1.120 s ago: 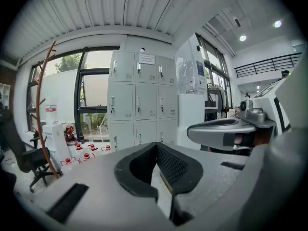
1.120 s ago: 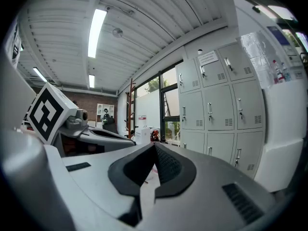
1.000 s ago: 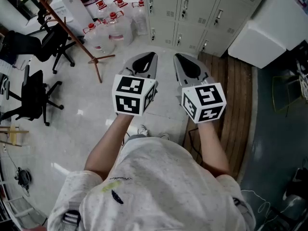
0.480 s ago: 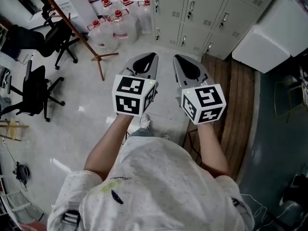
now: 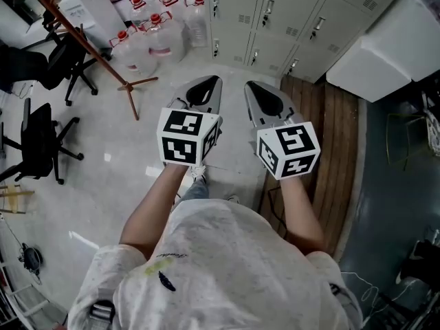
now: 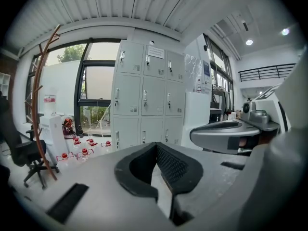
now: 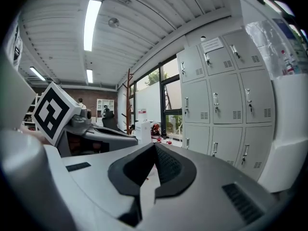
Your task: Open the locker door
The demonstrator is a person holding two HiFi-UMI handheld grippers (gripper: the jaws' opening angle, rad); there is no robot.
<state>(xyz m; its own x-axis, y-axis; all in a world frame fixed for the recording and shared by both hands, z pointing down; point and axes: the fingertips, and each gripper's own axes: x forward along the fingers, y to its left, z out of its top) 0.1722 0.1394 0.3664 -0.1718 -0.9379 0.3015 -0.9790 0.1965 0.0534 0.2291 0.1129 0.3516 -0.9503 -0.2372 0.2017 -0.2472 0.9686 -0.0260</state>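
A bank of grey lockers (image 5: 275, 26) stands ahead across the floor, every door closed, each with a small handle. The same lockers (image 6: 144, 100) fill the middle of the left gripper view, and lockers (image 7: 221, 95) rise at the right of the right gripper view. My left gripper (image 5: 207, 88) and right gripper (image 5: 263, 95) are held side by side at waist height, pointing at the lockers and well short of them. The left gripper (image 6: 156, 146) is shut, its tips meeting with nothing between them. Likewise empty and shut is the right gripper (image 7: 155, 146).
Water bottles with red caps (image 5: 148, 36) stand on the floor left of the lockers. A wooden coat stand (image 5: 103, 53) leans across the left, with office chairs (image 5: 41, 136) beyond. A white cabinet (image 5: 385, 40) and wooden decking (image 5: 337, 136) lie to the right.
The head view has swayed a little and a shoe has shifted forward below the grippers. Both grippers keep the same pose and stay shut.
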